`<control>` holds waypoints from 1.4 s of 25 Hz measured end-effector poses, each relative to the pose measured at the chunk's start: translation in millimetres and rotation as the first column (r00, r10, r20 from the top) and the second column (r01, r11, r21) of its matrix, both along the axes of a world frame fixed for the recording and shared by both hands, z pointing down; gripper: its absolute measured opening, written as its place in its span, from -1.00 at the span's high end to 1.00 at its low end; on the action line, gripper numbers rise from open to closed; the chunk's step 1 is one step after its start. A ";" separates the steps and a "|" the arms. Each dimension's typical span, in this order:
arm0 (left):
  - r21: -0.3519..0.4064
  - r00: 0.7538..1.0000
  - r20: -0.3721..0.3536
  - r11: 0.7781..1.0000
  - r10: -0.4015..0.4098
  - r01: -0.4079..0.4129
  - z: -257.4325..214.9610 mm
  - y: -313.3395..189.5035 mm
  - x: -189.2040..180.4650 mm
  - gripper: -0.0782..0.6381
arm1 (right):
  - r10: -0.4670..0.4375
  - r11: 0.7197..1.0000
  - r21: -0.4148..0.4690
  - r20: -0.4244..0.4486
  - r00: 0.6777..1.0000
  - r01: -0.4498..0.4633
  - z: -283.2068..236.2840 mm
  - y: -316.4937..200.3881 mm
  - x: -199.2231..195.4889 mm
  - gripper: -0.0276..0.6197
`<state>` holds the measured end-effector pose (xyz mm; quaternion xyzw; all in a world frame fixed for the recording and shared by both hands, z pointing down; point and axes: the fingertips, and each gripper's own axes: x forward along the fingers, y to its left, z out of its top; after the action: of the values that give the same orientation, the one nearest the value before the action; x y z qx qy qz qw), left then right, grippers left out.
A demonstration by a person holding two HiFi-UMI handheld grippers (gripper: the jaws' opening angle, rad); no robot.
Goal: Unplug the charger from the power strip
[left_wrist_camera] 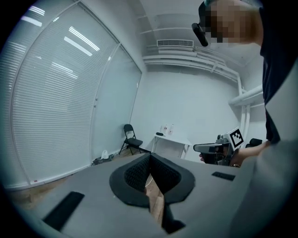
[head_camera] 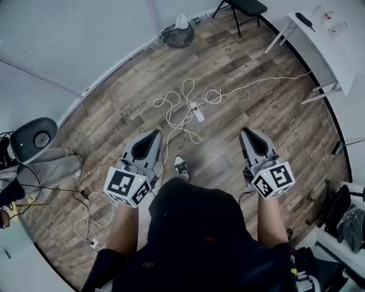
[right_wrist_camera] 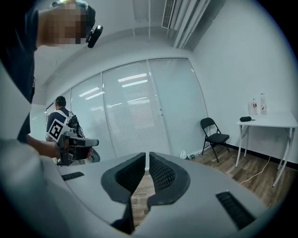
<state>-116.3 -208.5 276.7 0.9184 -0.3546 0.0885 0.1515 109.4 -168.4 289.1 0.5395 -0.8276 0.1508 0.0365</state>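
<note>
In the head view a white power strip [head_camera: 198,112] lies on the wooden floor amid loops of white cable [head_camera: 177,105]. Something small and dark sits at its far end; I cannot tell whether it is the charger. My left gripper [head_camera: 155,133] is held in the air to the near left of the strip, shut and empty. My right gripper [head_camera: 245,132] hangs to the near right, also shut with nothing in it. In the left gripper view the left gripper [left_wrist_camera: 150,155] has its jaws meeting at the tips. The right gripper [right_wrist_camera: 146,154] shows the same in its own view.
A black folding chair [head_camera: 245,7] and a white table [head_camera: 328,40] stand at the far right. A dark bag [head_camera: 178,35] lies by the far wall. A grey seat [head_camera: 34,137] and more cables [head_camera: 85,211] are at the left. A shoe [head_camera: 181,167] is below me.
</note>
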 end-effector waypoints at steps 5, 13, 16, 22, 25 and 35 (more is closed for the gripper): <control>-0.015 0.999 0.022 0.999 0.040 -0.040 24.3 -76.1 -7.6 0.73 | 0.038 0.999 -0.020 -0.061 0.997 -0.039 25.7 -62.3 -4.1 0.80; -0.041 0.997 0.052 0.997 0.062 -0.060 109.1 -143.3 45.3 0.73 | 0.032 0.993 -0.110 -0.097 0.995 -0.043 119.2 -126.0 34.0 0.79; -0.066 0.995 0.084 0.996 0.061 -0.056 168.4 -162.8 68.1 0.73 | 0.010 0.987 -0.158 -0.115 0.993 -0.028 183.9 -152.6 50.7 0.79; -0.129 0.989 0.121 0.990 0.081 -0.065 316.2 -197.7 115.8 0.73 | -0.004 0.967 -0.253 -0.128 0.992 -0.029 341.8 -193.4 79.0 0.59; -0.167 0.982 0.152 0.982 0.116 -0.090 399.5 -206.8 128.3 0.73 | -0.010 0.954 -0.297 -0.143 0.990 -0.034 428.0 -203.4 77.3 0.48; -0.225 0.927 0.257 0.950 0.274 -0.218 698.0 -242.7 146.7 0.73 | -0.081 0.915 -0.404 -0.174 0.981 0.004 745.1 -229.5 37.0 0.44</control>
<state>30.4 -451.2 974.7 0.9142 -0.2440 0.2724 0.1746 146.4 -397.9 1034.2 0.5140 -0.7833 0.2654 0.2274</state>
